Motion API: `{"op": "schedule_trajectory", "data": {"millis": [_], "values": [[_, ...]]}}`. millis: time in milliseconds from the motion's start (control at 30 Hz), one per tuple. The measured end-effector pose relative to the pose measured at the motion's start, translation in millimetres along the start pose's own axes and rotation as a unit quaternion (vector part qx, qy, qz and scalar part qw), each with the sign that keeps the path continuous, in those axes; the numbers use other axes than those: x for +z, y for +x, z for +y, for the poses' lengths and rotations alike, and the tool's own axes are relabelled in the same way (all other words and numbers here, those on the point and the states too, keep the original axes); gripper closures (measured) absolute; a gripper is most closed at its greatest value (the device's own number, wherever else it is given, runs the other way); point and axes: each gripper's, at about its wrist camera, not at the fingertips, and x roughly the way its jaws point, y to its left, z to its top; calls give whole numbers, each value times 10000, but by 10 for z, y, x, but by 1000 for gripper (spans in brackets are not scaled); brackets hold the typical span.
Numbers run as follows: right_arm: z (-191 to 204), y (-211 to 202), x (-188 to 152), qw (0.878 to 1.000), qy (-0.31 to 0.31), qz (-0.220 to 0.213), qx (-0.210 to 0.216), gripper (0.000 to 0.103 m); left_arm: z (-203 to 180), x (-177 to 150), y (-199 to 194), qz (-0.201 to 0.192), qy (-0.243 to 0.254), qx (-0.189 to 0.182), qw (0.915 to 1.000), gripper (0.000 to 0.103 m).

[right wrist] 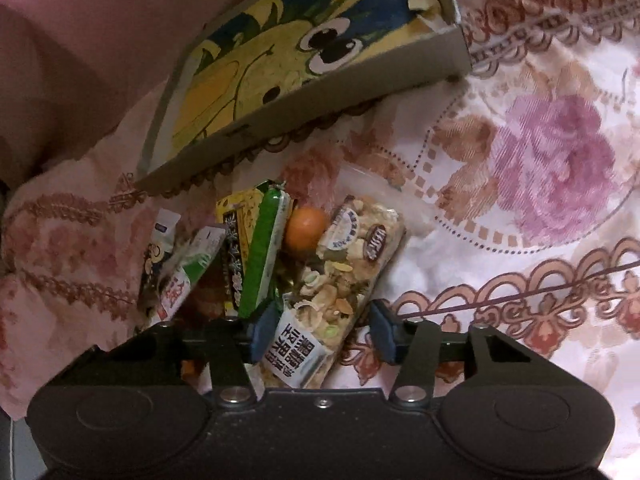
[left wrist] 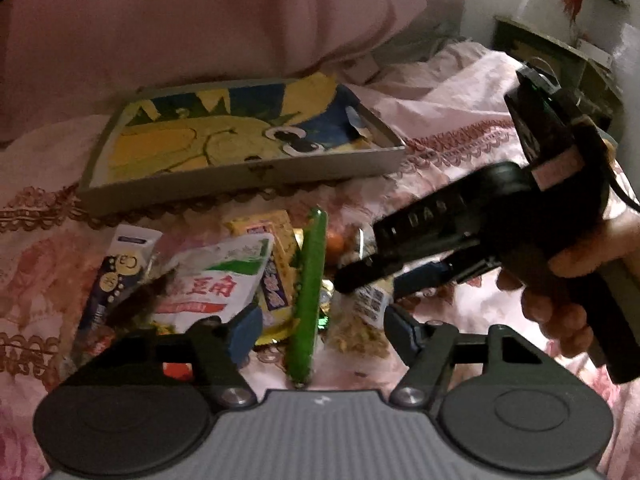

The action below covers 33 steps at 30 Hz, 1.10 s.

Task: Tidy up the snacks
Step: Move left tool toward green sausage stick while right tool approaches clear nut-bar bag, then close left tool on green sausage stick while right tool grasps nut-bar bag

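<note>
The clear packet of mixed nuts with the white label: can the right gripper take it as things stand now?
Probably yes. The right gripper is open, and the clear packet of mixed nuts already lies between its two fingers with nothing on top. Only the long green snack stick lies close beside it.

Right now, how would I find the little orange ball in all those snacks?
Find the shallow box with the yellow cartoon face on the flowery bedspread. In the snack pile below it, the orange ball sits between the green stick pack and the clear mixed-nut bag. It alone is round and unwrapped.

home bedrm: floral bedspread [right wrist: 540, 168] w/ pink pillow [left wrist: 200, 20].
</note>
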Motion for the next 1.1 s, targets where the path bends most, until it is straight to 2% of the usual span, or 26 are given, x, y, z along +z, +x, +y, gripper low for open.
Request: {"op": "schedule_trajectory", "data": {"millis": [167, 267, 400, 567, 633, 767, 867, 1033, 1100], "values": [[0, -143, 14, 9994, -92, -112, -312, 55, -10, -6, -38, -168, 23, 9, 9999, 33], [-106, -173, 25, 9996, 173, -64, -222, 56, -68, -19, -27, -210, 198, -7, 9996, 35], [-171, -303, 41, 9990, 178, -154, -378, 56, -133, -18, 60, -147, 468, 153, 9987, 47], [-205, -411, 68, 9973, 101, -348, -633, 56, -24, 51, 223, -53, 121, 192, 9997, 58], [-219, -423, 61, 9972, 100, -370, -638, 56, -29, 88, 294, -34, 50, 202, 9998, 59], [-222, -408, 49, 9971, 86, -410, -635, 56, -112, 89, 406, 62, 276, 220, 9994, 61], [-220, -369, 45, 9971, 66, -429, -627, 54, -184, 59, 477, 123, 595, 440, 9972, 64], [-189, -245, 47, 9968, 63, -419, -677, 50, -193, 53, 567, 223, 688, 564, 9958, 69], [-182, -217, 36, 9966, 46, -422, -703, 48, -198, 57, 570, 227, 740, 615, 9951, 76]]}}
